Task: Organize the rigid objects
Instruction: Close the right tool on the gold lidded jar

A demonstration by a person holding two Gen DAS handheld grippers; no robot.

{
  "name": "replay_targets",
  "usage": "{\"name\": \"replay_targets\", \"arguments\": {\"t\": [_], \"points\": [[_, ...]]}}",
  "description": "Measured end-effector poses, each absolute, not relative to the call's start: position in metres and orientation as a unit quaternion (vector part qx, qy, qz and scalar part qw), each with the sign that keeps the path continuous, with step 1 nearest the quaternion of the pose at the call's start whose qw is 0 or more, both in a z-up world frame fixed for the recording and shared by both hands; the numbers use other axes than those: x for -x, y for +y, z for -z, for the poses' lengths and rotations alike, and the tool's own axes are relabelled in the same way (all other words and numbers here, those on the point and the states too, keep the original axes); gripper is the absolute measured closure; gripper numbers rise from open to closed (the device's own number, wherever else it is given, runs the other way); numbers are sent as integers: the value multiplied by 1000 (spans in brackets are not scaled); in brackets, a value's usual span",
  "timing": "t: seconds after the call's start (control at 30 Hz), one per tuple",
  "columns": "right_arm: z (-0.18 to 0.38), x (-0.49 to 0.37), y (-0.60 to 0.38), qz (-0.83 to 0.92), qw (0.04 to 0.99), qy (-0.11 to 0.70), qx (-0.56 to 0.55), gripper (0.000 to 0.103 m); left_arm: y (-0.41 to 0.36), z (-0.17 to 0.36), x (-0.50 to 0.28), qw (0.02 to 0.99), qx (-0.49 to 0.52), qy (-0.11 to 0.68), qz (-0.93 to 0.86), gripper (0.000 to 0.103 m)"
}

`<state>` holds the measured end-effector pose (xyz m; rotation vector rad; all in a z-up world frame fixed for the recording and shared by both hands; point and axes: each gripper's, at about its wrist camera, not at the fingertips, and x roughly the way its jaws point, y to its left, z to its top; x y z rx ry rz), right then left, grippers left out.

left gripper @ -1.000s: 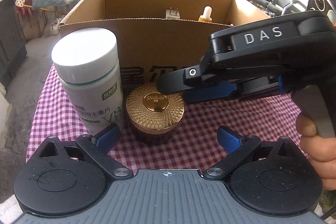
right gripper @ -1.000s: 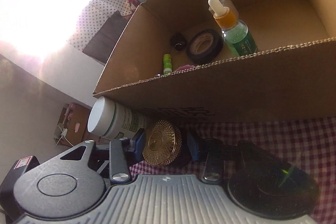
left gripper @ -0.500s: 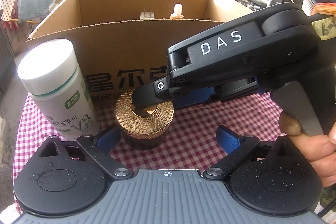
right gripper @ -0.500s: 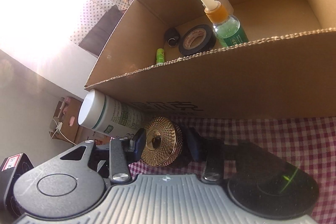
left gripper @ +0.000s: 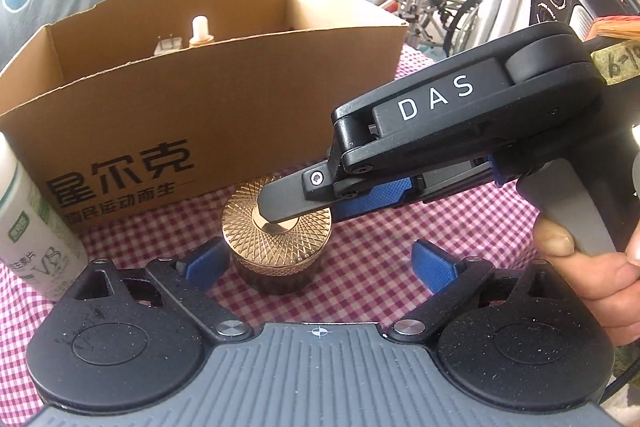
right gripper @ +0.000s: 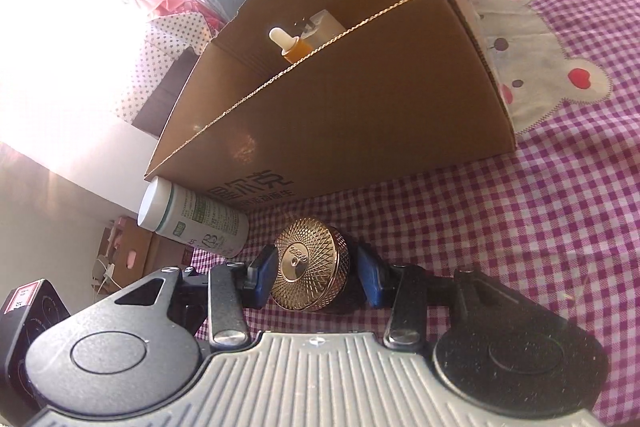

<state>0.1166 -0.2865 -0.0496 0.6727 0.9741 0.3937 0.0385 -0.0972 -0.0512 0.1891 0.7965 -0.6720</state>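
The left tongs (left gripper: 316, 259) are hanging spread and empty just before the round dark jar with the gold lattice-patterned lid (left gripper: 277, 231), which is standing on the pink-checked counter (left gripper: 380, 267). The right tongs (right gripper: 316, 277) are pinching that jar by its sides, probably for lifting into the box; "DAS" is showing on their body. Leftward, a white bottle with a green label (right gripper: 196, 221) is reading "VB". Behind, the brown cardboard box (left gripper: 240, 115) is carrying black Chinese print and holding an amber dropper bottle (right gripper: 290, 45).
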Motion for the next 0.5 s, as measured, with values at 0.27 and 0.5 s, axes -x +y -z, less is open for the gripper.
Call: {"name": "replay_targets", "arguments": {"t": [0.27, 0.5], "points": [[48, -100, -309, -166, 813, 440, -344, 56, -114, 56, -37, 857, -99, 373, 342, 7], [48, -92, -333, -157, 815, 426, -360, 56, -123, 55, -50, 869, -128, 364, 310, 9]]}}
